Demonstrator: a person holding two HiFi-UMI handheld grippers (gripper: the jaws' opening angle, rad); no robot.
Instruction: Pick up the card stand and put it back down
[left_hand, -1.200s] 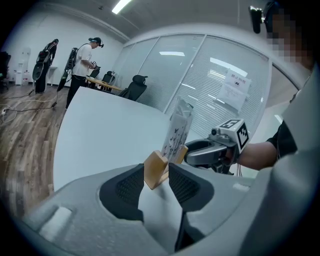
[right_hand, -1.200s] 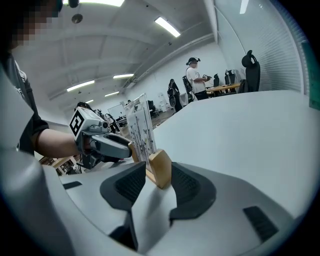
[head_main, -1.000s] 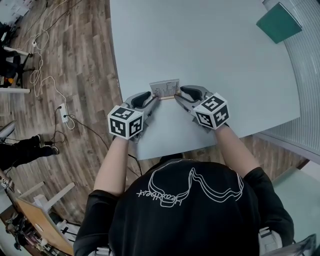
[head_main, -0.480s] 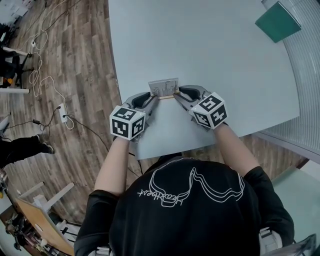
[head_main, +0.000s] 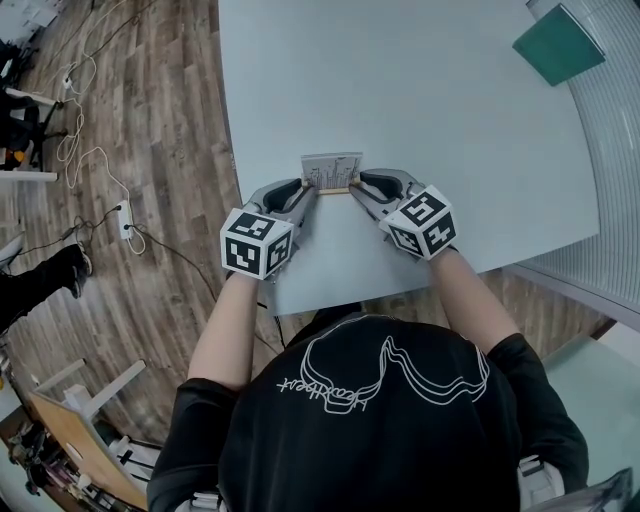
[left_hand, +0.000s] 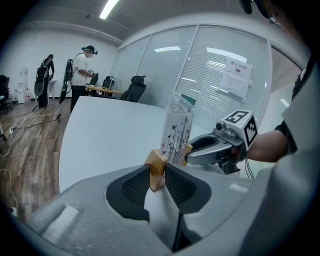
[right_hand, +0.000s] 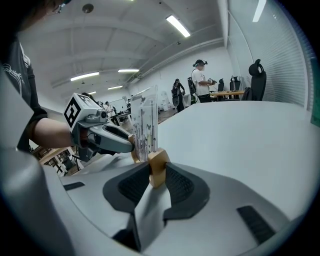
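The card stand (head_main: 331, 172), a clear upright card holder on a wooden base, is at the near left part of the pale table (head_main: 420, 90). My left gripper (head_main: 308, 192) holds the base's left end and my right gripper (head_main: 356, 190) its right end. In the left gripper view the wooden end (left_hand: 156, 167) sits between the pads of the left gripper (left_hand: 157, 174), and the jaws are closing onto it. In the right gripper view the other wooden end (right_hand: 157, 165) is pinched the same way in the closing right gripper (right_hand: 157, 172). The printed card (right_hand: 144, 125) stands upright.
A green flat object (head_main: 558, 45) lies at the table's far right corner. The table's left edge runs close beside the stand, with wooden floor and cables (head_main: 100, 170) below. People stand in the background (left_hand: 82, 65) near desks and office chairs (left_hand: 134, 89).
Both grippers' jaws have narrowed onto the ends of the wooden base. The stand has shifted slightly away from me and to the right. A person's legs at the left edge moved.
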